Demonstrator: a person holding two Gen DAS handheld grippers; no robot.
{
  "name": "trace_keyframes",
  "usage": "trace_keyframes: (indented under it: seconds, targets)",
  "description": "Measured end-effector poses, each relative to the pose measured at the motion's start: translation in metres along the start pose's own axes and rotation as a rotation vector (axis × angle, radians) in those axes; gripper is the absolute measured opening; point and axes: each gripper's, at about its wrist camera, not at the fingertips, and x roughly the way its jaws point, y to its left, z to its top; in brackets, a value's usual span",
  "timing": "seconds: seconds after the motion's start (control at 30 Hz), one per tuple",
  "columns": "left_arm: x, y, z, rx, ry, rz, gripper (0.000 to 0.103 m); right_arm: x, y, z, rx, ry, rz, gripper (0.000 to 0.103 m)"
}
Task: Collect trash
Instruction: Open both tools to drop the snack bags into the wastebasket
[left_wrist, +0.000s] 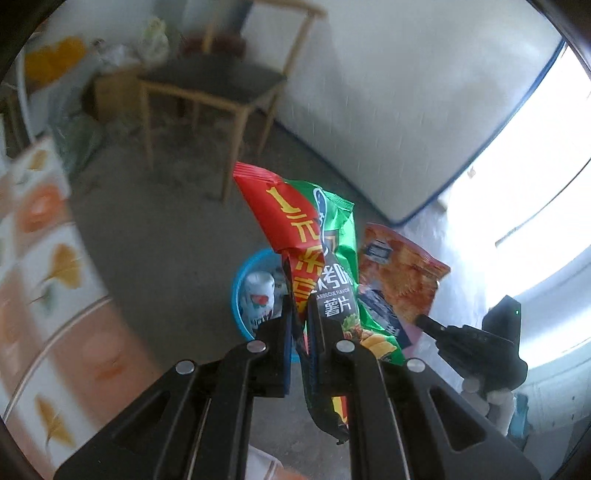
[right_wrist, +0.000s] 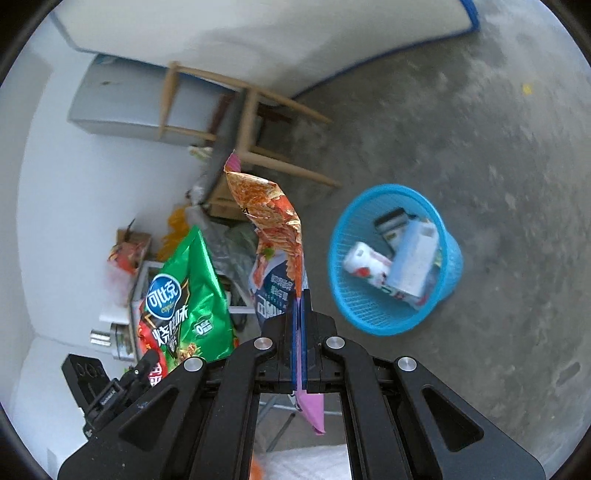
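A: What is held by the left hand-held gripper (left_wrist: 300, 325)?

B: Two snack packets are pinched together between its nearly closed jaws: a red packet (left_wrist: 284, 218) and a green chip bag (left_wrist: 338, 266). Both stand up from the pads toward twelve o'clock in the left wrist view.

A: And the right hand-held gripper (right_wrist: 300, 332)?

B: It is clamped fully on an orange snack bag (right_wrist: 275, 221), whose pink inner side is seen hanging below the jaws. In the left wrist view that gripper is seen at four o'clock, with the orange bag just beside the green one.

A: Where is the bin found?

B: A blue basket (right_wrist: 345, 295) is seen on the concrete floor (right_wrist: 498, 166), at about three o'clock of the right gripper's tips. A white carton (right_wrist: 413, 258) and a printed packet (right_wrist: 369, 264) are lying in it. In the left wrist view its rim is partly hidden behind the held packets.

A: Anything else?

B: A wooden chair (left_wrist: 218, 85) is seen at twelve o'clock.
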Motion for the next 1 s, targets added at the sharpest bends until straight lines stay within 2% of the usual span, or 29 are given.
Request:
trace_keyframes:
  seconds: [0.07, 0.17, 0.23, 0.27, 0.3, 0.33, 0.37, 0.4, 0.47, 0.63, 0.73, 0.8, 0.87, 0.93, 1.0]
  targets:
    - [0.036, -0.004, 0.010, 0.001, 0.058, 0.017, 0.007, 0.015, -0.015, 0.007, 0.030, 0.010, -0.012, 0.000]
    - [0.075, -0.008, 0.020, 0.001, 0.104, 0.039, 0.007, 0.037, -0.034, 0.016, 0.066, 0.025, -0.023, 0.000]
    - [0.098, -0.011, 0.024, 0.009, 0.129, 0.037, 0.009, 0.054, -0.047, 0.021, 0.065, 0.045, -0.027, 0.005]
    - [0.112, -0.011, 0.026, 0.014, 0.157, 0.041, 0.012, 0.061, -0.054, 0.023, 0.071, 0.042, -0.047, 0.006]
    - [0.127, -0.011, 0.026, 0.020, 0.189, 0.060, 0.025, 0.067, -0.063, 0.025, 0.067, 0.037, -0.063, 0.014]
    - [0.133, -0.009, 0.024, 0.030, 0.207, 0.082, 0.042, 0.073, -0.069, 0.027, 0.063, 0.040, -0.067, 0.031]
    - [0.142, -0.009, 0.022, 0.039, 0.221, 0.116, 0.046, 0.078, -0.082, 0.027, 0.076, 0.035, -0.106, 0.036]
    - [0.147, -0.008, 0.020, 0.037, 0.230, 0.130, 0.046, 0.080, -0.092, 0.026, 0.096, 0.029, -0.154, 0.037]
    - [0.147, -0.003, 0.015, 0.003, 0.243, 0.118, 0.047, 0.078, -0.110, 0.023, 0.142, 0.023, -0.176, 0.037]
    - [0.109, 0.006, 0.015, -0.009, 0.177, 0.112, 0.049, 0.053, -0.120, 0.018, 0.157, -0.019, -0.203, 0.037]
    - [0.067, -0.002, 0.016, 0.004, 0.089, 0.090, 0.049, 0.029, -0.100, 0.012, 0.096, -0.055, -0.208, 0.037]
    - [0.038, -0.007, 0.016, 0.023, 0.033, 0.071, 0.049, 0.017, -0.076, 0.007, 0.003, -0.078, -0.212, 0.037]
    - [-0.013, -0.016, 0.005, 0.047, -0.055, 0.056, 0.055, 0.005, -0.042, -0.004, -0.122, -0.095, -0.216, 0.037]
    - [-0.057, -0.021, -0.007, 0.068, -0.127, 0.045, 0.070, -0.015, 0.003, -0.027, -0.286, -0.126, -0.224, 0.041]
    - [-0.109, -0.024, -0.031, 0.084, -0.220, 0.085, 0.079, -0.035, 0.043, -0.051, -0.424, -0.159, -0.214, 0.047]
